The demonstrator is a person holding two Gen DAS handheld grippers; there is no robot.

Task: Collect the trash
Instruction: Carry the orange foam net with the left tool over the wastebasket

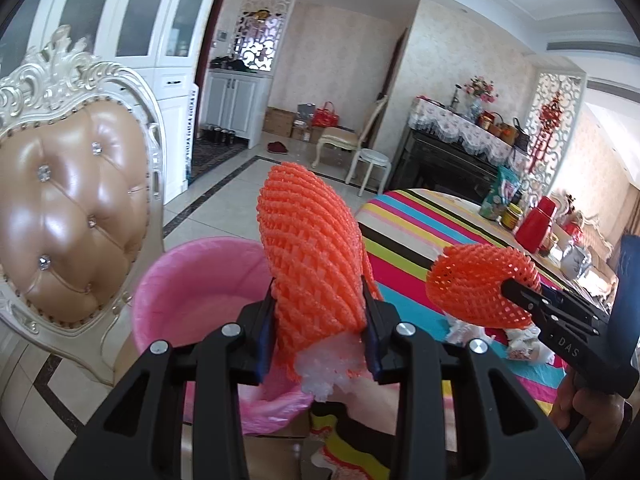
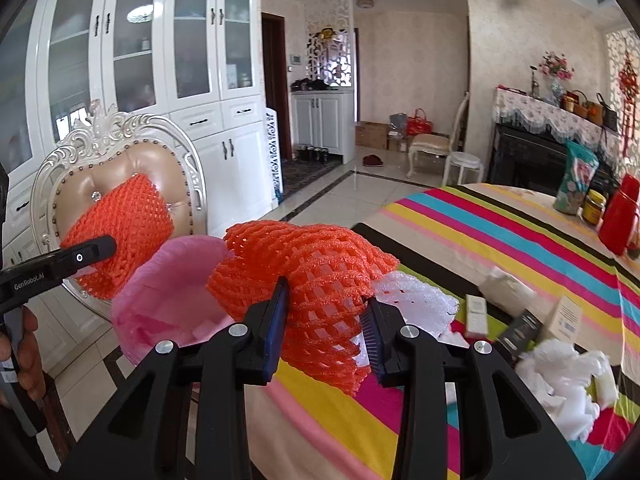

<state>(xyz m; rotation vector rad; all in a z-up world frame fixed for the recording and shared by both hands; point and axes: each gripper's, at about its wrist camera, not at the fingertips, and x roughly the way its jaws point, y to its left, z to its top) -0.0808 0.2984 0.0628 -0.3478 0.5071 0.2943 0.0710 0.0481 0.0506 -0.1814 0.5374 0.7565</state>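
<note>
My left gripper [image 1: 320, 332] is shut on an orange foam fruit net [image 1: 312, 248] with a bit of white foam under it, held upright at the near rim of the pink-lined trash bin [image 1: 192, 280]. My right gripper [image 2: 326, 328] is shut on a second orange foam net [image 2: 316, 272] together with white foam netting [image 2: 416, 296], over the table edge just right of the bin [image 2: 168, 300]. Each gripper shows in the other view: the right gripper [image 1: 508, 286] with its net [image 1: 476, 288], the left gripper [image 2: 108, 246] with its net [image 2: 124, 232].
An ornate cream chair [image 1: 68, 200] stands behind the bin. The striped tablecloth table [image 2: 500, 232] carries small boxes [image 2: 564, 316], crumpled white tissue [image 2: 560, 380], a red flask [image 2: 620, 220], a jar and a snack bag. Tiled floor lies beyond.
</note>
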